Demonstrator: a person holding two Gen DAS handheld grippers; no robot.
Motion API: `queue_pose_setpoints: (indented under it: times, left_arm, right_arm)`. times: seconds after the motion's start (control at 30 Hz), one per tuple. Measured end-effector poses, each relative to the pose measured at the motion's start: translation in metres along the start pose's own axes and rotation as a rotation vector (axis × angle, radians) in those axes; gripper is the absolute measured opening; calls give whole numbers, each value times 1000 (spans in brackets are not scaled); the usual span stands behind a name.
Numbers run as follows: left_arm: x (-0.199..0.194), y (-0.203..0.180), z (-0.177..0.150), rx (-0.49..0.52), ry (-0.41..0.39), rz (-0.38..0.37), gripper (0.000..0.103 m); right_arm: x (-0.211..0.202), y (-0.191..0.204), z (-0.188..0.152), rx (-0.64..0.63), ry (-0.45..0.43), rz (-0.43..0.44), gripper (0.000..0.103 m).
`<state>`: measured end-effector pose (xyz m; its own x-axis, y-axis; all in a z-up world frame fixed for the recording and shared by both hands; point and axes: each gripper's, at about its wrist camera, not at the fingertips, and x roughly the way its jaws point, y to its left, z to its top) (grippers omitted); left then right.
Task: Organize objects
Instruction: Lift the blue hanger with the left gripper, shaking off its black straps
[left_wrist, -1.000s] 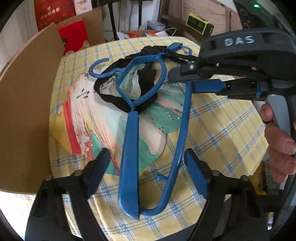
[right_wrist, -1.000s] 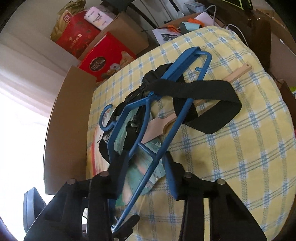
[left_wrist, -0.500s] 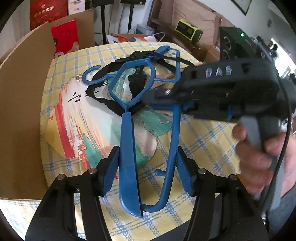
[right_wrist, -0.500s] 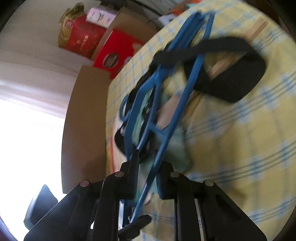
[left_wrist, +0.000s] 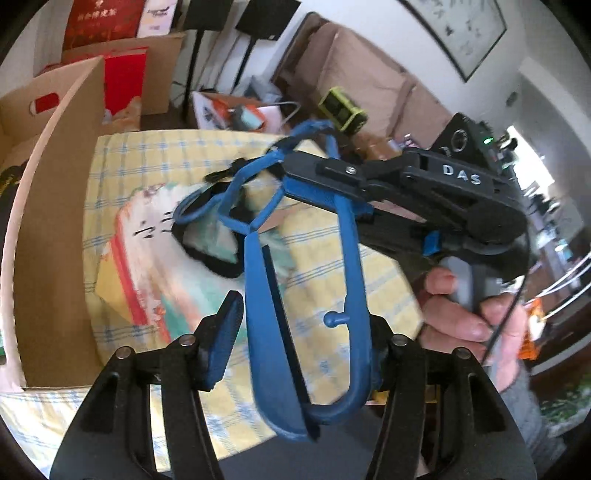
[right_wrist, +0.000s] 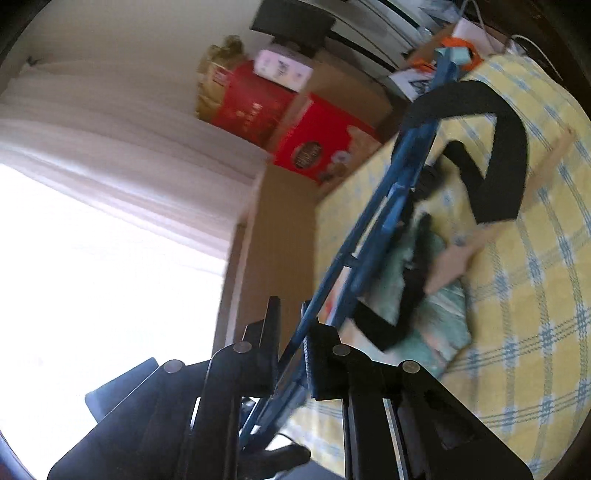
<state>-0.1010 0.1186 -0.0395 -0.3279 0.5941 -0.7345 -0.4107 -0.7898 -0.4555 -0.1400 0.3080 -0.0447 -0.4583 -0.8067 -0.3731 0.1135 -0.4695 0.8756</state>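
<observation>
A blue plastic hanger is lifted off the yellow checked tablecloth. My right gripper is shut on the hanger's thin bar, and in the left wrist view it reaches in from the right. My left gripper is open, its jaws on either side of the hanger's lower end without squeezing it. A black strap hangs over the hanger and trails onto the table. A painted paper fan and a wooden stick lie underneath.
A cardboard box wall stands along the table's left side. Red boxes stack behind it. A green-and-black device and papers sit beyond the far edge. A bright window is at the left.
The right gripper has closed on the hanger and raised it off the table, tilting it up. The strap lifted with it. The left gripper stays open around the lower end.
</observation>
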Motion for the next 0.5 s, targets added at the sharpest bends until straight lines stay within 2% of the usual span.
queue_pose_setpoints:
  times: [0.23,0.33,0.4,0.43,0.5]
  left_arm:
    - [-38,1,19,-71,-37,-122,53]
    - [-58,8,27,-103,-68,-170,60]
    - [-69,12,30,-125,-93,-187,68]
    - [-76,15,32,-134,-112,-195,68]
    - [-82,19,35,-130,-134,-159,70]
  right_arm:
    - [-15,19,14,15,-39,68,11]
    - [-24,24,23,35,-56,86,11]
    - [-31,24,25,63,-63,104,11]
    - [-34,24,27,83,-68,111,11]
    - [-39,24,31,107,-77,116,11]
